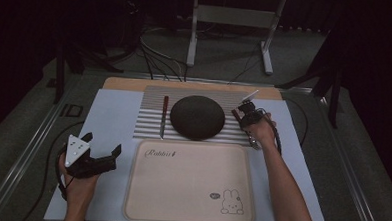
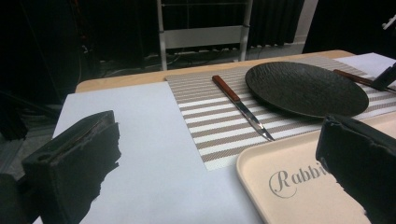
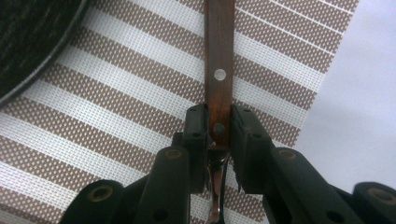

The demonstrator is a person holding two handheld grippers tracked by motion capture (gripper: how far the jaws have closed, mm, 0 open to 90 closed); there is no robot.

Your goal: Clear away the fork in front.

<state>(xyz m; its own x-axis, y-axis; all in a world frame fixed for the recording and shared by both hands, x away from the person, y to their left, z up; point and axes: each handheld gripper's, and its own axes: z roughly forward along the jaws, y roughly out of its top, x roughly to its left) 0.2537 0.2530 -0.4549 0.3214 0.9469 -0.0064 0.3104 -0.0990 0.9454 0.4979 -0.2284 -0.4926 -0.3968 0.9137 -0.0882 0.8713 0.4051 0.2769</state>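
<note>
A dark round plate [image 1: 197, 116] [image 2: 306, 88] [image 3: 28, 42] rests on a striped placemat [image 1: 151, 123] [image 2: 219, 121] [image 3: 116, 93]. Left of the plate lies a wooden-handled knife [image 1: 163, 116] [image 2: 240, 106]. On the plate's right side is a wooden-handled utensil [image 1: 235, 114] [image 3: 219, 56] with its handle on the mat. My right gripper [image 1: 241, 117] [image 3: 218, 119] is shut on that handle, near its metal end. My left gripper [image 1: 102, 143] [image 2: 222, 125] stands open and holds nothing, low over the pale sheet beside the tray's left edge.
A beige tray [image 1: 191, 183] [image 2: 289, 186] printed with "Rabbit" and a bunny sits at the front centre. A pale sheet [image 1: 111, 117] covers the table. Beyond the far edge are cables and a metal stand [image 1: 228, 22] on the floor.
</note>
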